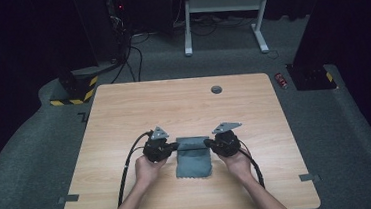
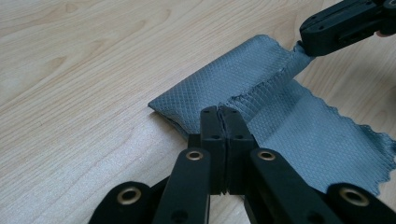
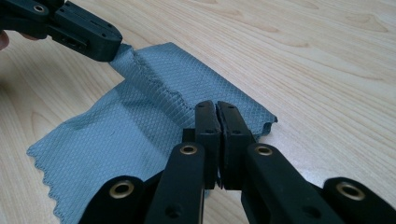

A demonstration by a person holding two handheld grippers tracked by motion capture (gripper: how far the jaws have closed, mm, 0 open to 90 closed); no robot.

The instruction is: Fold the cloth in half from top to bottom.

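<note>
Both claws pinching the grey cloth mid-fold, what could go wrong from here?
1. The left claw and right claw each hold just a thin bit of the grey cloth edge, so a tug may slip it free.
2. The lifted fold looks uneven, so it may land crooked.
3. Uneven pulls could drag the cloth across the table.

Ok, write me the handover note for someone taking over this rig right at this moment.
Left gripper: shut on the grey cloth at its far left corner.
Right gripper: shut on the far right corner.
The cloth lies near the middle of the table, its far edge pinched up between both grippers, the rest flat.
Done: both corners gripped.
Left: probably fold the far edge towards the near edge, then release.
</note>
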